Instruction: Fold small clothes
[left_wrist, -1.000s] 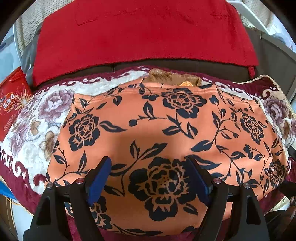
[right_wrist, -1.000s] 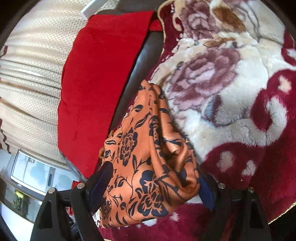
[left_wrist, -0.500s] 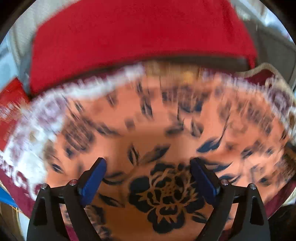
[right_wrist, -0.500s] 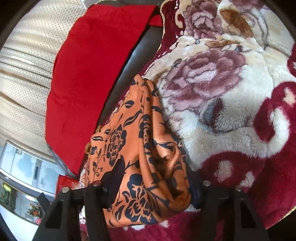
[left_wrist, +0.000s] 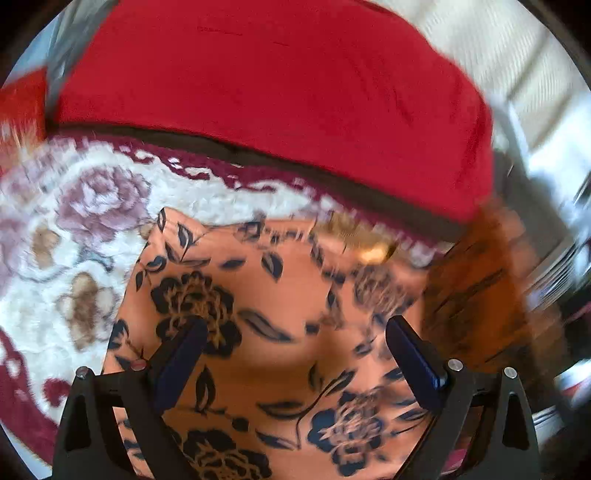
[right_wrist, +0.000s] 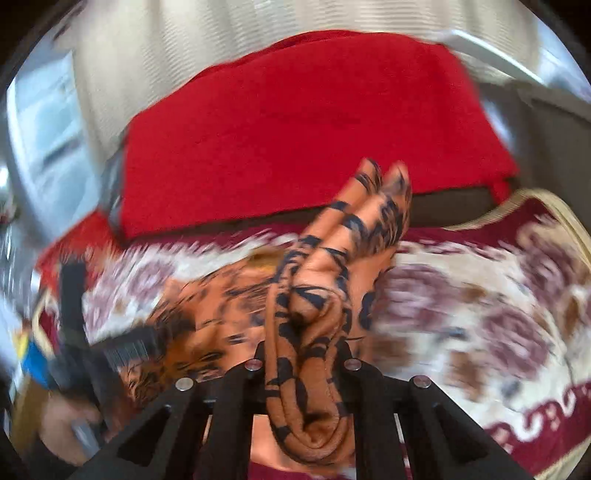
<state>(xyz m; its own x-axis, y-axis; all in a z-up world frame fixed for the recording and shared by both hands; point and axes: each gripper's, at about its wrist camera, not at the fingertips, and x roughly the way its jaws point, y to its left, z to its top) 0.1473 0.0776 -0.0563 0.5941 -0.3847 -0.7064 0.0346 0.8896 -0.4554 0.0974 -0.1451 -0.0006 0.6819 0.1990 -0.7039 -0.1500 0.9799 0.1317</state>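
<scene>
Garment: an orange fabric garment printed with dark navy flowers and leaves (left_wrist: 280, 306) lies spread on the blanket, its far edge towards the red cushion; one end is gathered into a bunch and lifted (right_wrist: 314, 332).
Left gripper: the black two-finger left gripper with dark blue pads (left_wrist: 295, 336) hovers over the flat part of the garment, its jaws spread wide; the jaws have just been opening, and no cloth is pinched between them, only the printed fabric lying below.
Right gripper: the black right gripper (right_wrist: 306, 354) has just been closing and now clamps the bunched end of the garment, with folds standing up past the fingertips and a rolled wad hanging below them.
Blanket: a plush cream blanket with mauve roses and a dark red scrolled border (left_wrist: 74, 236) covers the seat under the garment; in the right wrist view it stretches to the right with a pale gold edge (right_wrist: 498, 317).
Cushion: a large red velvety cushion (left_wrist: 277, 96) lies beyond the blanket, a dark brown strip of seat showing between the two.
Background: pale cream curtain (right_wrist: 221, 44) hangs behind the cushion.
Lower left of the right wrist view: the other gripper's black frame shows, blurred; its details cannot be made out.
Sharpness: both views are streaked with blur.
</scene>
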